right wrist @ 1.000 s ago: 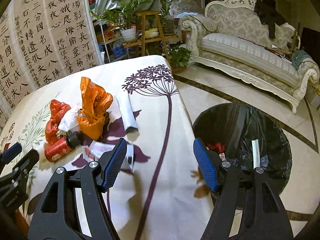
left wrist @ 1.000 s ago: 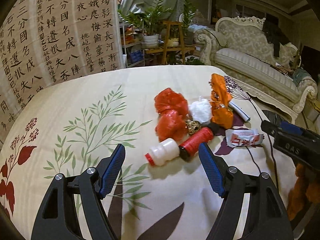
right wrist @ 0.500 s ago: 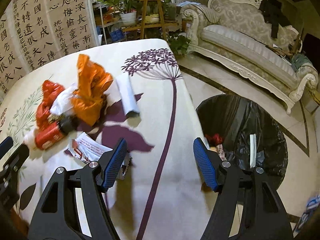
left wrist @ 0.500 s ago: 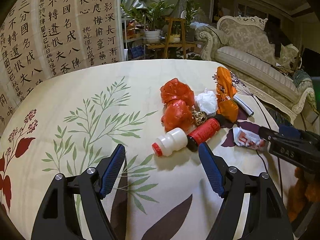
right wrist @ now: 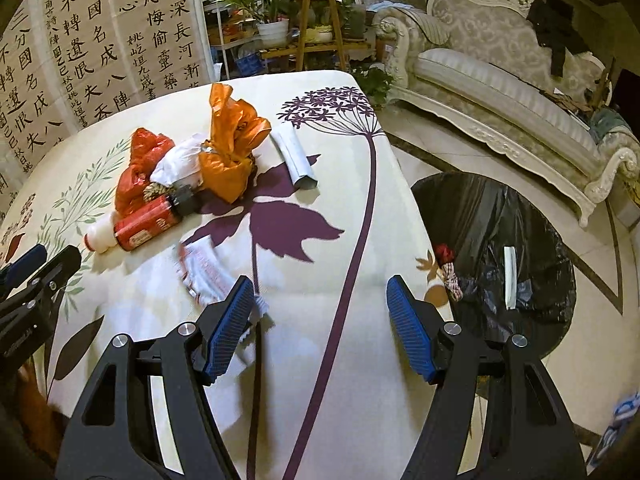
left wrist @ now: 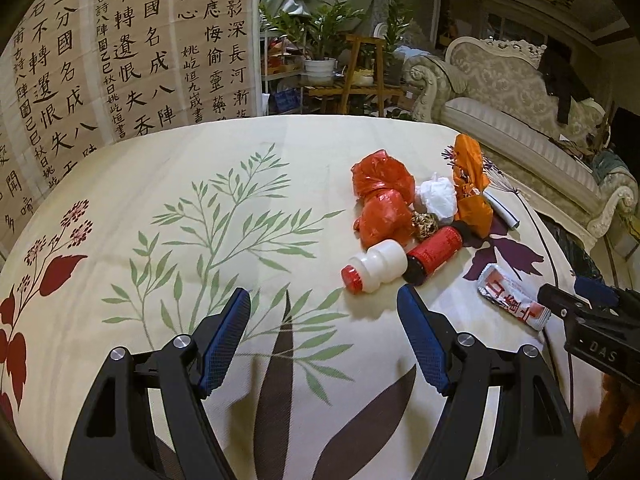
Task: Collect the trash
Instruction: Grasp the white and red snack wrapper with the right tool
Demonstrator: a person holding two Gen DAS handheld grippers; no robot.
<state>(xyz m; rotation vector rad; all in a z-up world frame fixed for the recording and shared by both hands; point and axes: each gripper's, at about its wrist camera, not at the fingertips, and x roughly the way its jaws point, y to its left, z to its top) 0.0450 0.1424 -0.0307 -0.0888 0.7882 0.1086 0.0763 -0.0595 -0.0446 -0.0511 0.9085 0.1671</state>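
Observation:
A pile of trash lies on the flowered tablecloth point(left wrist: 168, 184): two red plastic bags point(left wrist: 382, 196), a white paper wad point(left wrist: 436, 198), an orange bag point(left wrist: 472, 188), a white tube point(left wrist: 500, 210), a red bottle point(left wrist: 434, 254) and a white bottle with a red cap point(left wrist: 374, 270). A red-and-white wrapper point(left wrist: 514, 302) lies apart, nearer me. My left gripper point(left wrist: 324, 300) hangs open and empty, short of the white bottle. My right gripper point(right wrist: 320, 286) is open and empty too. The wrapper point(right wrist: 204, 272) is blurred and partly hidden by its left finger, outside the jaws.
A bin lined with a black bag point(right wrist: 500, 220) stands on the floor off the table's right edge, with a few pieces in it. A cream sofa point(right wrist: 500, 92) and a plant stand point(right wrist: 316, 28) are behind. A calligraphy screen point(left wrist: 120, 52) backs the table.
The left gripper has drawn back from the pile, which now sits farther up and right in its view. The right gripper has slid in over the table, and the wrapper now shows ahead of its left finger.

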